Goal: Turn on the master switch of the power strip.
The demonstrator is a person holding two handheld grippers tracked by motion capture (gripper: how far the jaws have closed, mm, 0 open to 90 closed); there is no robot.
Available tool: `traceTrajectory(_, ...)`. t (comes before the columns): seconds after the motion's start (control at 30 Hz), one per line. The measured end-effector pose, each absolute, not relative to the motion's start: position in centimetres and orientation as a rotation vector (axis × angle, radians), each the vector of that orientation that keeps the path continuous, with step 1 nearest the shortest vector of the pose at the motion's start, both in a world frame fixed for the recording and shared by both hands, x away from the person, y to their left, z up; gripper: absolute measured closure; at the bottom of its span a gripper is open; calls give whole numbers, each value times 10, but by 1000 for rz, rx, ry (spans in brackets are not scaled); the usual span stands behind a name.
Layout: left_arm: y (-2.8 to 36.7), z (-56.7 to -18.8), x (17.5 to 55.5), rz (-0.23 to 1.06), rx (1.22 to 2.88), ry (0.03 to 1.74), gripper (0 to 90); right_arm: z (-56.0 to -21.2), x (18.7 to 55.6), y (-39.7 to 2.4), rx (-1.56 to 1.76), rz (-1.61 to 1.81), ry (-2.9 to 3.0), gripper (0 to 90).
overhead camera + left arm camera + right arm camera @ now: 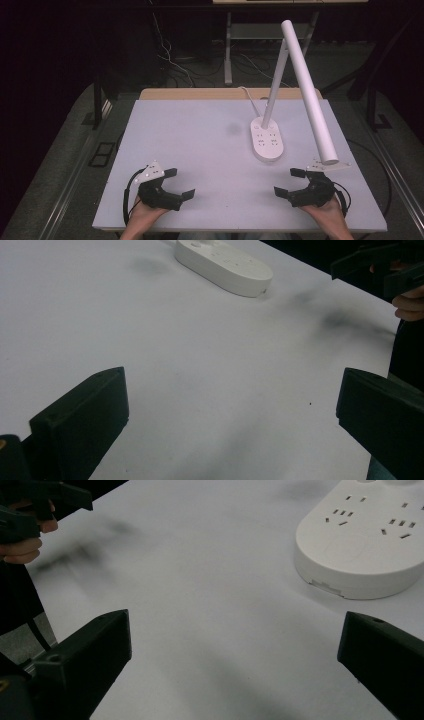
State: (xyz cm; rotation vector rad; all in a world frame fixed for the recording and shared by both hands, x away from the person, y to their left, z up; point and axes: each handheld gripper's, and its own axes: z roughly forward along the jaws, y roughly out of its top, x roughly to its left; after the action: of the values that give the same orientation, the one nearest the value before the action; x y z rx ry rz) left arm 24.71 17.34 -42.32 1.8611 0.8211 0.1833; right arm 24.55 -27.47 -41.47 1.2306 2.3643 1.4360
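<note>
White table [200, 150] sat in a dark room, cables on the floor behind. Desk lamp [305, 85] stood on its socketed base [267, 140] right of centre. Left gripper [181, 184] and right gripper [286, 181] rested near the front edge, well apart, jaws spread wide, holding nothing.

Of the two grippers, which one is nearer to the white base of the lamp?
The right gripper, which sits just below the lamp base on the same side of the table. The left gripper rests across the table, farther from the base.
</note>
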Motion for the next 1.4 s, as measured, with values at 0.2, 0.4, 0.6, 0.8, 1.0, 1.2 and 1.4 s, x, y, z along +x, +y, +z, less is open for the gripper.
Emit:
traceTrajectory(0.2,173,-423,246,176,1853,822,0,-415,245,-274,1227,1438,2379,4)
traceTrajectory(0.4,174,-423,246,167,1854,820,0,-415,244,-273,1236,1440,2393,4)
traceTrajectory(0.6,174,-423,245,158,1858,820,0,-416,244,-273,1227,1431,2409,4)
traceTrajectory(0.8,174,-423,246,138,1864,820,0,-417,244,-272,1228,1423,2425,4)
traceTrajectory(1.0,174,-423,249,121,1893,827,0,-417,244,-272,1225,1419,2425,4)
traceTrajectory(1.2,173,-419,250,111,1910,820,0,-417,244,-273,1224,1418,2420,4)
traceTrajectory(1.4,171,-414,253,104,1924,812,0,-416,244,-274,1235,1419,2415,4)
